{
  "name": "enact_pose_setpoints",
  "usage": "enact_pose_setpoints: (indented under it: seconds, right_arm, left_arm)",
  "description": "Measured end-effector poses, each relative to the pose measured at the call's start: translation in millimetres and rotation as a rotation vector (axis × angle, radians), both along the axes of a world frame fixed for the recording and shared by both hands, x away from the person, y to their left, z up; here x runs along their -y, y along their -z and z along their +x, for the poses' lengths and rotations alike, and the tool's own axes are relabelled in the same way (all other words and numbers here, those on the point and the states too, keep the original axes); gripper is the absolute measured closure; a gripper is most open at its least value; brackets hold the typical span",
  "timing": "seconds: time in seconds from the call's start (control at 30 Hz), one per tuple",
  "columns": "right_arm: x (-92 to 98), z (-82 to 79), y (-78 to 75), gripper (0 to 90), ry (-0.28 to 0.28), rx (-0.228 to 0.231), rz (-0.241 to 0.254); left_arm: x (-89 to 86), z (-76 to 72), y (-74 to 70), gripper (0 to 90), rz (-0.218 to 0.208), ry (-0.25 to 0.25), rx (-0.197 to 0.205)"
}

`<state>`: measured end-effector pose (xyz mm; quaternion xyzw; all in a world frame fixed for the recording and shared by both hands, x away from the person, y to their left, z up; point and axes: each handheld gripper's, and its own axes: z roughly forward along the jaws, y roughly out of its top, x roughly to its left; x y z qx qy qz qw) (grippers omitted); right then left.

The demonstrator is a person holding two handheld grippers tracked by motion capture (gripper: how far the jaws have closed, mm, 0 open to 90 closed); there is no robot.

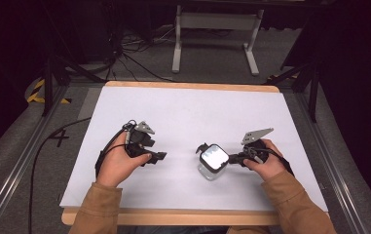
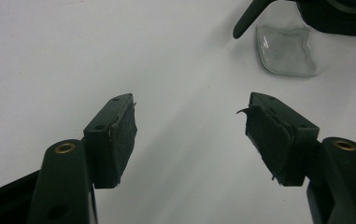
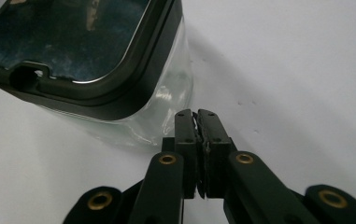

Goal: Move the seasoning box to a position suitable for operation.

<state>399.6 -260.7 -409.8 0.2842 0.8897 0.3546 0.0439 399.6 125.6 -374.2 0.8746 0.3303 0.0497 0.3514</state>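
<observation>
Nearest us, our left claw [image 1: 161, 156] rests on the white bench [image 1: 183, 105] well left of the clear jar [image 1: 211, 165], jaws spread wide and empty. Our right claw [image 1: 230, 159] sits just right of the jar, pads [image 3: 198, 133] pressed together, gripping nothing. The jar's black lid [image 3: 80, 51] is on.

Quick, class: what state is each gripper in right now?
Left gripper: open, holding nothing.
Right gripper: closed, empty, beside the clear square glass jar with black lid.
</observation>
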Motion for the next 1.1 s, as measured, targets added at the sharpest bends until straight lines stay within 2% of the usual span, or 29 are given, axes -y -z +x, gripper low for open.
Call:
enact_pose_setpoints:
  seconds: [0.53, 0.83, 1.1]
  right_arm:
    - [-6.1, -2.4, 5.8, 89.4, -0.02, -0.012, -0.034]
    - [-11.3, -8.5, 8.9, 89.6, -0.039, -0.041, -0.054]
    - [-15.8, -13.6, 10.2, 89.6, -0.058, -0.043, -0.069]
  left_arm:
    - [3.8, 2.0, 1.0, 33.7, 0.009, 0.013, -0.006]
    - [9.5, 5.3, 1.3, 33.7, 0.006, 0.025, -0.004]
    - [12.6, 7.7, -0.2, 33.5, 0.013, 0.04, -0.012]
